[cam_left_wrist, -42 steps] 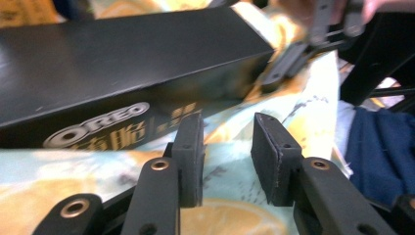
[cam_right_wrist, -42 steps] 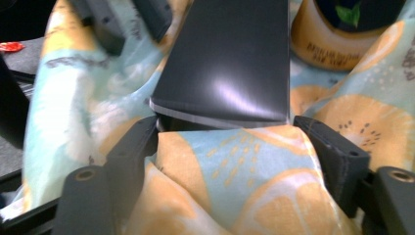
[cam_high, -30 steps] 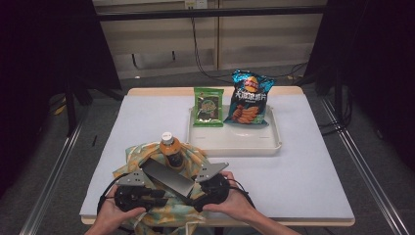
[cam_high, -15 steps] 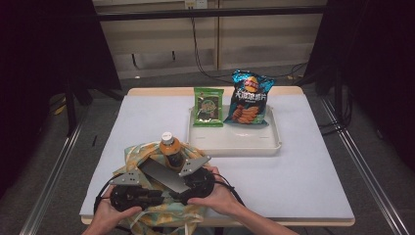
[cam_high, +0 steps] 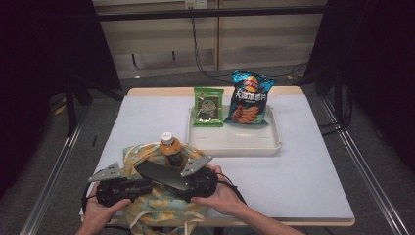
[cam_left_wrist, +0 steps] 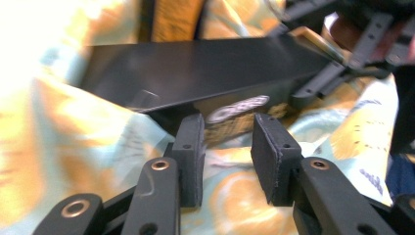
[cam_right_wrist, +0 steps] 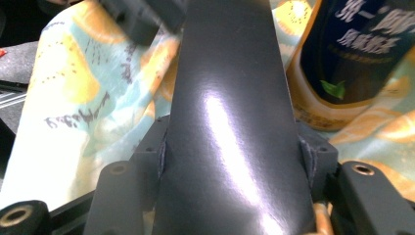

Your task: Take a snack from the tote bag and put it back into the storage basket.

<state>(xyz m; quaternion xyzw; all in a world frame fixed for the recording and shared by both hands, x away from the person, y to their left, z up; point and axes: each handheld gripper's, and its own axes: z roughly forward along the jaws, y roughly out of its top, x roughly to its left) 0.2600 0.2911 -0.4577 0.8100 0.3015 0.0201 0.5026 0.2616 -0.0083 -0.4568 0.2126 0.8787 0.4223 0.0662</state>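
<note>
The left hand-held gripper [cam_high: 147, 185], jaws apart and gripping nothing, sits at the near end of a flat, glossy black box [cam_high: 164, 175]. The box lies over the fruit-print cloth bag [cam_high: 156, 208] on the surface [cam_high: 303, 181]. The right hand-held gripper [cam_high: 188, 182] has just been closing and clasps the box's sides.

A white-topped bench [cam_high: 303, 161] stands on grey floor [cam_high: 381, 161]. Behind it runs a beige panelled wall [cam_high: 254, 34] with hanging cables [cam_high: 195, 49]. Dark curtains [cam_high: 44, 73] flank the bench.
</note>
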